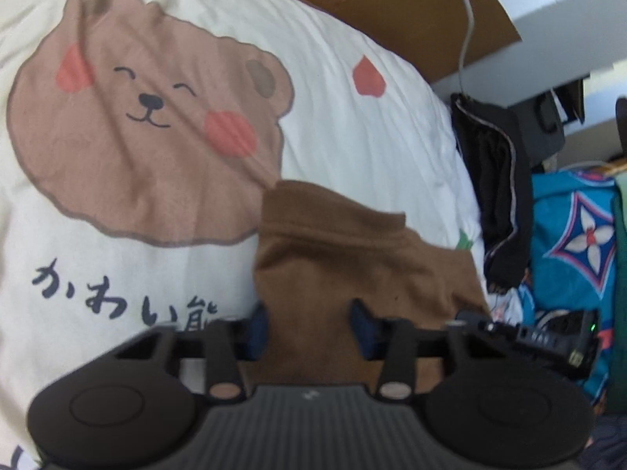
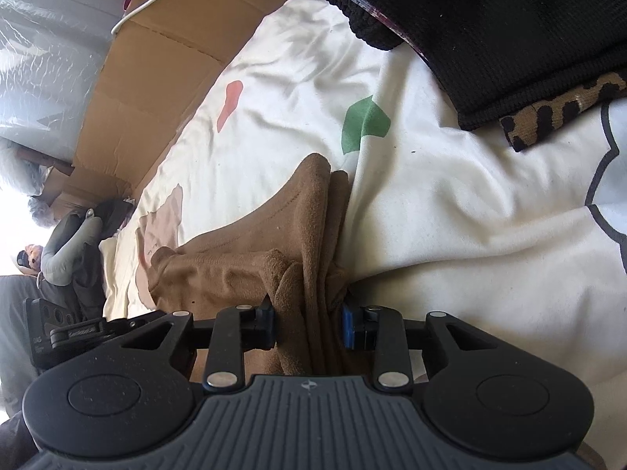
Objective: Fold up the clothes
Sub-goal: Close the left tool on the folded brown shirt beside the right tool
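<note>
Fingers first: on my right gripper [image 2: 309, 323] both blue pads pinch a bunched ridge of the brown garment [image 2: 250, 258], jaws narrowed onto the cloth and holding it. On my left gripper [image 1: 309, 323] the pads stand either side of a broad, flatter span of the same brown garment [image 1: 345, 258]; the frame is blurred, so I judge them closed on it, though I can't see the contact cleanly.

What the coming move turns on, as I read it: the fabric runs forward from both sets of fingers, away from me across the bed. In the right wrist view its long axis climbs to a folded tip near the green patch [image 2: 364, 123]. Both hands sit at the near edge, so neither is clearly nearer; the fold should carry that edge toward the far end.

Beneath lies a cream duvet [image 1: 352, 117] printed with a big bear face [image 1: 149, 117], soft and rumpled, so the cloth may drag. Flattened cardboard [image 1: 411, 4] lines the far side. A black knit garment [image 2: 490, 31] with a leopard-print trim [image 2: 560, 109] lies off to the right.
</note>
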